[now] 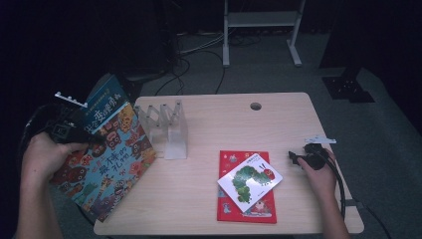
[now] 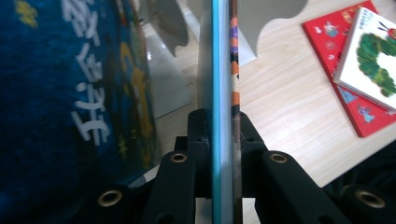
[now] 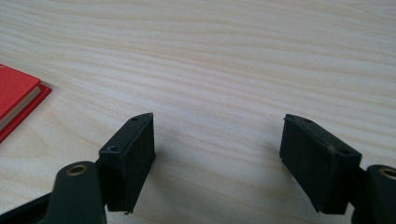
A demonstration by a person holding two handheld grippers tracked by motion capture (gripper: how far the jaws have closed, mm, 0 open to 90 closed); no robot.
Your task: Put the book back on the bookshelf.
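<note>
Dim high view, dark surroundings; sharper, brighter close-ups.

Dark lab — floor cables (image 1: 199, 47), rig stand (image 1: 261, 30)

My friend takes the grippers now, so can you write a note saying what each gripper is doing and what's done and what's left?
Left gripper: shut on the edge of the big blue picture book, held tilted at the table's left edge, beside the clear book rack.
Right gripper: open, holding nothing, low over bare table right of the red book.
The caterpillar book lies on the red book.
Done: blue book gripped.
Left, probably: slot it into the rack, then the other two.
</note>
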